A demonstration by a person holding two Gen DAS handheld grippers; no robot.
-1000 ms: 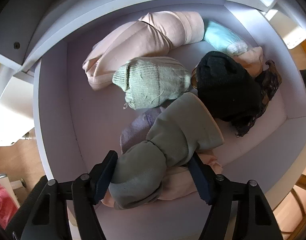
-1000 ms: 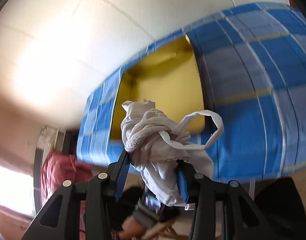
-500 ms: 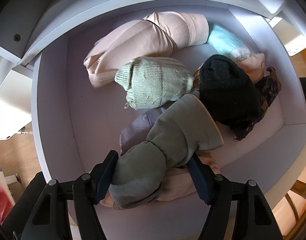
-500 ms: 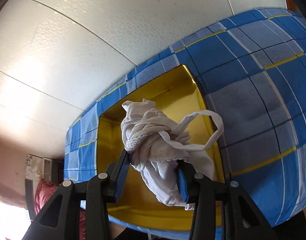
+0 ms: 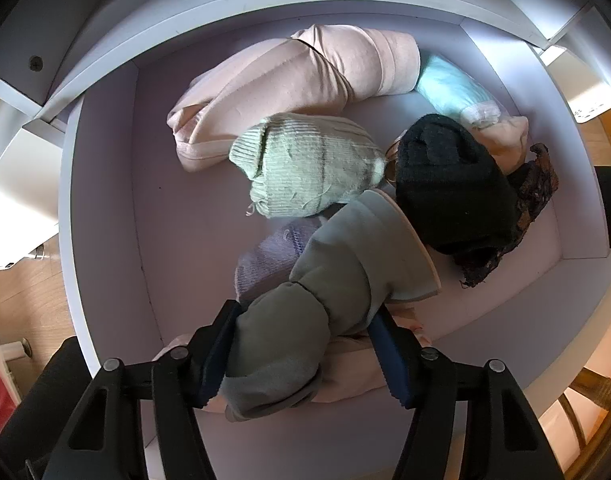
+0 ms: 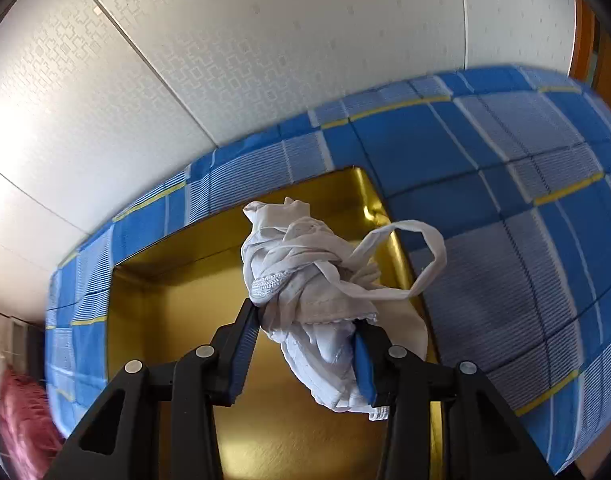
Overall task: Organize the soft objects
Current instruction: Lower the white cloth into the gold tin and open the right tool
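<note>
Here the left gripper (image 5: pixel 305 352) points straight down into a pale lilac open-topped storage compartment (image 5: pixel 105 200), and its jaws are closing around a rolled grey-green fleece garment (image 5: pixel 329 308); the blue pads sit at both flanks of the roll and appear to touch it. This roll lies on top of other soft things near the compartment's front wall, over a pale pink piece of cloth (image 5: pixel 361 368) and partly across a lilac knitted bundle (image 5: pixel 269 256). Farther in, a ribbed light green knitted bundle (image 5: pixel 305 168) rests in the middle, touching a long rolled peach-pink garment (image 5: pixel 289 88) that curves along the back wall. A small turquoise fabric piece (image 5: pixel 449 84) lies in the back corner, and a black knitted bundle (image 5: pixel 453 184) sits against the far side with a dark brown patterned lacy cloth (image 5: pixel 533 192) beside it.

In the right wrist view, the right gripper (image 6: pixel 305 356) is clenched on a crumpled white cloth garment (image 6: pixel 305 280), whose thin strap (image 6: pixel 421 256) loops out to one side. The bundle hangs above a shiny gold rectangular tray (image 6: pixel 165 320) that sits on a surface covered by a blue, white and yellow checked cloth (image 6: pixel 505 220). A white patterned wall (image 6: pixel 265 60) stands behind.
</note>
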